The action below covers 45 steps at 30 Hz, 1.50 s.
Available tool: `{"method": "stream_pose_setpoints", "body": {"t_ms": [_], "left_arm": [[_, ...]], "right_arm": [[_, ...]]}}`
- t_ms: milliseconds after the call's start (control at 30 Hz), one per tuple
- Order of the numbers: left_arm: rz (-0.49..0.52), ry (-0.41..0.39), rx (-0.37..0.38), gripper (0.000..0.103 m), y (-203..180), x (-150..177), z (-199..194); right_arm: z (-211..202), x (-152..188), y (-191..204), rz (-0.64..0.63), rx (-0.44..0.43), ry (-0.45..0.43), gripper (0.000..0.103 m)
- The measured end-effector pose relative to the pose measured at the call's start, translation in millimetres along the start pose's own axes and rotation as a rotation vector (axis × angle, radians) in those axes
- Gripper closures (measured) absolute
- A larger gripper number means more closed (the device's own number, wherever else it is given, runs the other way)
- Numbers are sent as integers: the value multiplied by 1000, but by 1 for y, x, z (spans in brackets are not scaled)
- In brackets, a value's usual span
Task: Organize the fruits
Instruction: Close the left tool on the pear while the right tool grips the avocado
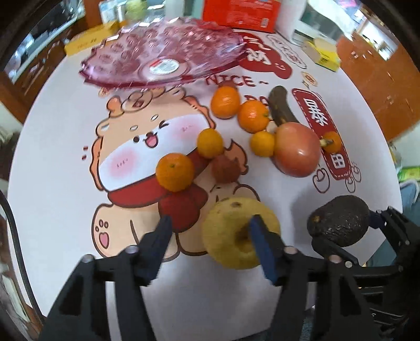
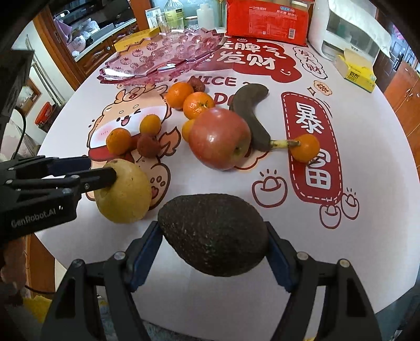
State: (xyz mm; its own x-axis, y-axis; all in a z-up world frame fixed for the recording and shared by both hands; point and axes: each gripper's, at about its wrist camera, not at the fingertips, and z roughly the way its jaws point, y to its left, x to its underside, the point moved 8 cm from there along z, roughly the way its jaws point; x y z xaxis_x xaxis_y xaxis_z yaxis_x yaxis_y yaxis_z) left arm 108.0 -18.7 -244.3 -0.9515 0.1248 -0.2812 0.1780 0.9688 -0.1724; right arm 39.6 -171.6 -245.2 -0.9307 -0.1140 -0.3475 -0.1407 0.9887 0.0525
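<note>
My right gripper (image 2: 214, 236) is shut on a dark avocado (image 2: 214, 233), which also shows in the left wrist view (image 1: 340, 221). My left gripper (image 1: 210, 225) is open; its right finger rests over a yellow pear (image 1: 236, 233) and the left finger stands clear of it. The pear (image 2: 123, 191) lies near the table's front. A red apple (image 2: 219, 137), a blackened banana (image 2: 252, 115), several oranges (image 2: 198, 105) and a lychee (image 2: 148, 145) lie mid-table. The empty pink glass plate (image 2: 162, 57) stands at the back.
An orange-red box (image 2: 266, 19), a yellow tissue box (image 2: 355, 72), a flat yellow box (image 2: 136, 38) and a white appliance (image 2: 349, 34) line the table's far edge. Bottles stand behind the plate. The round table's edge is near at the front.
</note>
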Motion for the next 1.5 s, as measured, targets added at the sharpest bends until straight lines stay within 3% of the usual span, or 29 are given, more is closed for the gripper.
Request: {"method": "stream_pose_setpoints", "body": {"t_ms": [300, 533, 633, 800, 1167, 1500], "left_arm": [[-15, 118, 135, 20, -14, 20, 19], [4, 160, 201, 20, -31, 26, 29], [2, 187, 246, 23, -40, 28, 37], [17, 210, 319, 46, -58, 29, 43], [8, 182, 325, 46, -65, 20, 53], [29, 114, 262, 47, -73, 11, 61]], "right_arm": [[8, -2, -1, 3, -14, 22, 27], [12, 0, -2, 6, -16, 38, 27], [11, 3, -6, 12, -8, 45, 27], [10, 8, -18, 44, 1, 51, 27], [6, 15, -31, 85, 10, 48, 27], [7, 14, -26, 70, 2, 48, 27]]}}
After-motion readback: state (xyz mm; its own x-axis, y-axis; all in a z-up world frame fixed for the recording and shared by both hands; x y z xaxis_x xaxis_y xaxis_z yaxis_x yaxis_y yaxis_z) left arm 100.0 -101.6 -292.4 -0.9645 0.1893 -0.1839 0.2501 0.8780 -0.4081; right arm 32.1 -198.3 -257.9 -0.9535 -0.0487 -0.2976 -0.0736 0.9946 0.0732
